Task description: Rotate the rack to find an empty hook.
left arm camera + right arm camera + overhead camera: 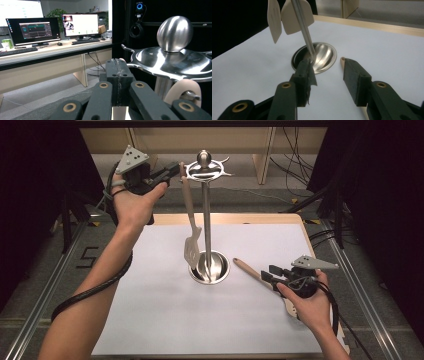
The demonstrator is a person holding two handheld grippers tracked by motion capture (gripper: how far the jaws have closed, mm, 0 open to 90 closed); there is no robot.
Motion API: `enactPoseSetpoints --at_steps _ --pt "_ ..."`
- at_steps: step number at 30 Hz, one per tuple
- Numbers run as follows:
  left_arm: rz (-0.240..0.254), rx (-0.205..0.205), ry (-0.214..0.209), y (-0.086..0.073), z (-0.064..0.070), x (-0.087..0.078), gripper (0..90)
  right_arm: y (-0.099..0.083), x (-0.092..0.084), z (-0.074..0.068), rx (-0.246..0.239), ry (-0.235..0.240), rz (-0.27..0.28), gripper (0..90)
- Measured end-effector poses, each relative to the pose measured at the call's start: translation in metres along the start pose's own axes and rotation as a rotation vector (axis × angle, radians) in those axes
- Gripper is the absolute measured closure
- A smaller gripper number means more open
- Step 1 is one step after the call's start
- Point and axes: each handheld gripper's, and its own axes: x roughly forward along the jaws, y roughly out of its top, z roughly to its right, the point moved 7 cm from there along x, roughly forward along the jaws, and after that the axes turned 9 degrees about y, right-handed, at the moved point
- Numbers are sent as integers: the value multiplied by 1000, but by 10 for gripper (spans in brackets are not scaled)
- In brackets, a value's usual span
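A steel utensil stand point(205, 215) rises from a round base point(220, 270) on the white mat, topped by a hook ring and a ball point(175, 33). A wooden slotted spatula point(192, 245) hangs from the ring's left side. My left gripper point(176, 170) is held up beside the ring, jaws shut with nothing between them point(117, 62); the spatula's rounded handle end point(183, 91) sits just to their right. My right gripper point(267, 273) rests low on the mat, open point(327, 66). A wooden spoon handle point(247, 269) lies under its right jaw, tip point(342, 59) showing.
Pale wooden blades point(274, 22) hang beside the pole above the base point(324, 56). The mat covers a wooden table whose far edge point(250, 219) runs behind the stand. Metal rails point(350, 265) flank the table. Desks with monitors point(80, 25) stand beyond.
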Motion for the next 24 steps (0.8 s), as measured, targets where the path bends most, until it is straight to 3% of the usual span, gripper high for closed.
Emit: enactPoseSetpoints --at_steps 7,8,9,10,13,14,16,21,22,24 --pt "3 1 2 0 0 3 892 0 1 1 -4 0 3 583" --pt "3 2 3 0 0 3 893 0 1 3 -22 -1 7 583" --pt "2 3 3 0 0 4 892 0 2 2 -19 -1 7 583" --pt "2 2 1 0 0 4 892 -1 2 -1 25 7 1 583" --pt "6 0 -1 -1 -1 4 892 -1 1 -1 25 4 -1 583" --pt "9 -4 -1 -1 -1 3 892 -1 1 2 -9 -7 -4 583" --pt "18 -11 4 -2 -2 0 880 -1 1 3 -18 -12 -1 583" --pt "62 -37 27 -2 -10 -18 722 0 -2 4 -10 -16 1 582" --pt "66 -46 27 -4 -12 -23 691 -1 -1 1 22 -10 4 583" --pt "70 -50 33 -8 -16 -34 631 -2 -3 2 23 -23 -11 583"
